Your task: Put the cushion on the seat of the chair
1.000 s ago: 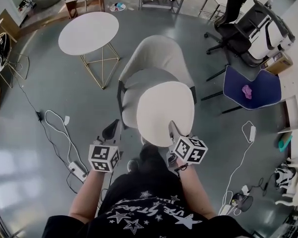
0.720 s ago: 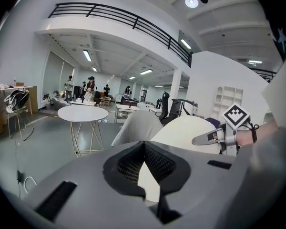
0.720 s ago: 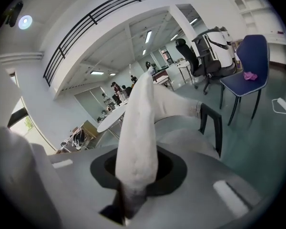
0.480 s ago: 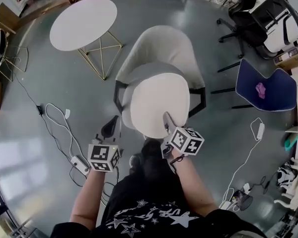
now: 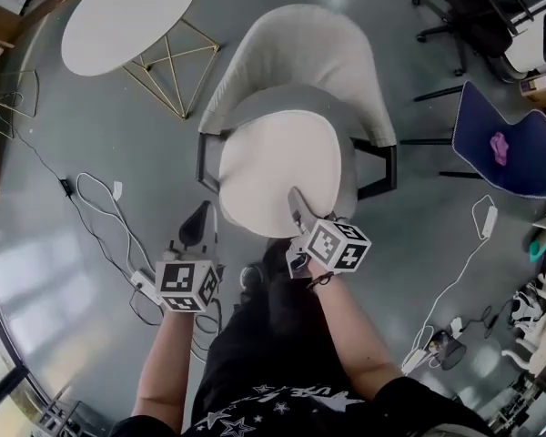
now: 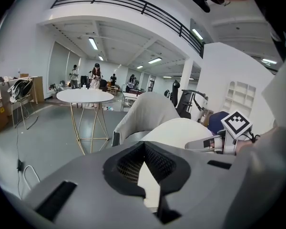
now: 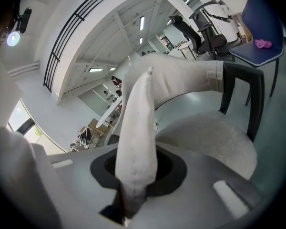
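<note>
Placing step: your right hand-held gripper (image 7: 133, 194) is clenched on the near edge of the round cream fabric cushion (image 5: 278, 171), held over the grey upholstered chair (image 5: 300, 53) seat (image 7: 214, 137); your left hand-held gripper (image 5: 203, 221) is empty, jaws together. Next: lower it flat, centre it, let go

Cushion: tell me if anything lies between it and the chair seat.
Nothing visible does. The cushion, clamped at its near edge in the jaws of the right gripper, hangs over the chair seat, whose visible part is bare. The backrest stands beyond, out of the path.
</note>
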`<state>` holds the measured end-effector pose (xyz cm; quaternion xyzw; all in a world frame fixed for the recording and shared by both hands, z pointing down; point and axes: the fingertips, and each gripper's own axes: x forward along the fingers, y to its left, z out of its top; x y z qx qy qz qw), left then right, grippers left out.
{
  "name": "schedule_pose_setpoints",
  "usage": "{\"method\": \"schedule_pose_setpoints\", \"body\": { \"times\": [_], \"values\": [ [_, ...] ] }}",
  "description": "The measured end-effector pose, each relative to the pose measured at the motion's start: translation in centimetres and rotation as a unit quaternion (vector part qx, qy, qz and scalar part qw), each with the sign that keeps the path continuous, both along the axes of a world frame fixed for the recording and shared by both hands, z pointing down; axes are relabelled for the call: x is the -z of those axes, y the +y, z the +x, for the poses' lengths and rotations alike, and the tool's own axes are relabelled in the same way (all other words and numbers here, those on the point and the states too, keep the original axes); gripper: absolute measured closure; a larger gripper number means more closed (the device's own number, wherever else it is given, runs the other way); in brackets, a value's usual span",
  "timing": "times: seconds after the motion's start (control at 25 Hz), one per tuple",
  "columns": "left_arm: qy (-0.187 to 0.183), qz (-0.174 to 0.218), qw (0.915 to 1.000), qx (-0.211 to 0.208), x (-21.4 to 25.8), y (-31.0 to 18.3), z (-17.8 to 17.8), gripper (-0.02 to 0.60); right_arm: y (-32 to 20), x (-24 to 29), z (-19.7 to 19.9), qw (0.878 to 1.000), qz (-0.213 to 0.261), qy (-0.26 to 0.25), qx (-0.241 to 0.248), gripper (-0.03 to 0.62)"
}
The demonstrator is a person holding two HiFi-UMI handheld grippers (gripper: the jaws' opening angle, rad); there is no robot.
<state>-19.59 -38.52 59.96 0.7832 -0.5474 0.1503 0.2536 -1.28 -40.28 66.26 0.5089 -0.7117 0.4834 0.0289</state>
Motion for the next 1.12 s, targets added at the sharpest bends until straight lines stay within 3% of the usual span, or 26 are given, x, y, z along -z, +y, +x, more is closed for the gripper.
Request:
{"method": "schedule_pose_setpoints", "body": {
  "times": [0.6, 0.92, 1.12],
  "values": [
    [-0.004, -0.063, 0.9974, -0.034, -8.0, 1.6, 3.2, 0.574, 0.8, -9.4, 7.4, 0.998, -0.015, 0.061, -0.029, 0.507],
    [-0.003, -0.103, 0.9922, -0.071, -11.3, 1.8, 6.2, 0.574, 0.9, -14.1, 11.1, 0.988, -0.039, 0.146, -0.033, 0.431],
    [-0.003, -0.104, 0.9904, -0.091, -11.7, 1.4, 7.5, 0.574, 1.2, -16.0, 12.1, 0.984, -0.067, 0.156, -0.051, 0.384]
  ]
}}
